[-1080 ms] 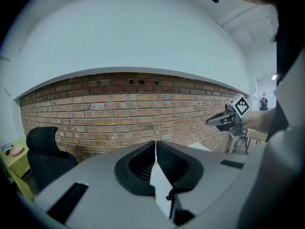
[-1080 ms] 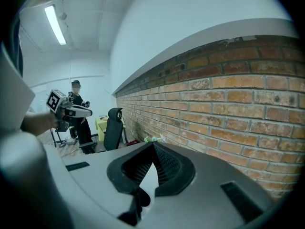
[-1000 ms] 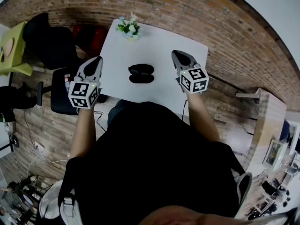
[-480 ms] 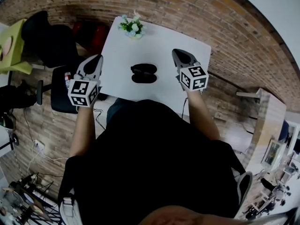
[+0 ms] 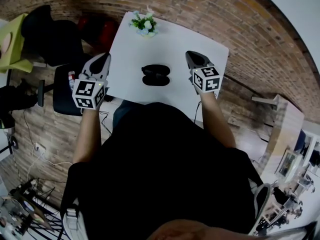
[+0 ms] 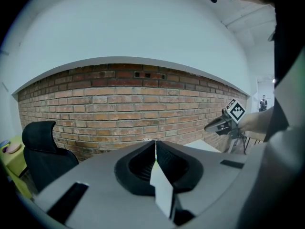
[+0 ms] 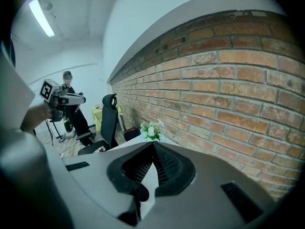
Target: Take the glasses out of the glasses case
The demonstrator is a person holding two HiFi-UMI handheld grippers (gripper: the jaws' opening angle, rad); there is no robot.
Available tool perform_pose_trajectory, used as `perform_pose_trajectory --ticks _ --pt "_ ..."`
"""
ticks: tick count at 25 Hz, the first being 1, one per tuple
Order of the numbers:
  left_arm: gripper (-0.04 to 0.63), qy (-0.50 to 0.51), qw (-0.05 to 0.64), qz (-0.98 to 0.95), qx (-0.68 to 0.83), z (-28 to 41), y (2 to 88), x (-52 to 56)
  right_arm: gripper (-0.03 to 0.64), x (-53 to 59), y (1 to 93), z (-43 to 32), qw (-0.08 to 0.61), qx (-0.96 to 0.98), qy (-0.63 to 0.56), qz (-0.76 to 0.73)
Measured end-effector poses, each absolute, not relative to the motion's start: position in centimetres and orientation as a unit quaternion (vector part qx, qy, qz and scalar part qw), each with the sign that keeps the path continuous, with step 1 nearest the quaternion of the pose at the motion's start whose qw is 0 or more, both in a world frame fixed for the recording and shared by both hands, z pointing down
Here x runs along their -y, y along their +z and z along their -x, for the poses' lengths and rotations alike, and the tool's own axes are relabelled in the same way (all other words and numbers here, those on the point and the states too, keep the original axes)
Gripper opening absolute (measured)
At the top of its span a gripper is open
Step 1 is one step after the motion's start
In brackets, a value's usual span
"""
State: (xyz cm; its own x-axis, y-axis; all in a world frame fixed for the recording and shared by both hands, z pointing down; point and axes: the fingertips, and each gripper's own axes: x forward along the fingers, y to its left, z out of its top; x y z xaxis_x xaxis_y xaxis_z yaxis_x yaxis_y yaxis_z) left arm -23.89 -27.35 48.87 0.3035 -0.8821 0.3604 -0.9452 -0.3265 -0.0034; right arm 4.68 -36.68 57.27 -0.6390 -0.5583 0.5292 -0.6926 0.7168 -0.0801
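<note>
A black glasses case lies in the middle of the white table; it shows as two dark lobes, and its contents are too small to make out. My left gripper hovers at the table's left edge, well left of the case, jaws shut and empty. My right gripper hangs over the table's right part, to the right of the case, also shut and empty. In the left gripper view the jaws meet in a line; the same holds in the right gripper view. Neither gripper view shows the case.
A small pot of white flowers stands at the table's far edge, also seen as flowers. A black office chair stands left of the table. A brick wall runs behind. A person stands far off.
The head view has drifted a little, so the table sits slightly higher and further right. Both grippers keep their places on either side of the case, still shut.
</note>
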Motion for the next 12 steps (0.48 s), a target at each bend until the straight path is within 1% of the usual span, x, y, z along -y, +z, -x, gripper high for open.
perform_pose_trajectory --ticks 12 --pt "0.012 0.166 0.112 -0.791 0.577 25.5 50.4 28.4 0.014 37.0 61.9 -3.7 0.272 0.889 0.161 -0.331"
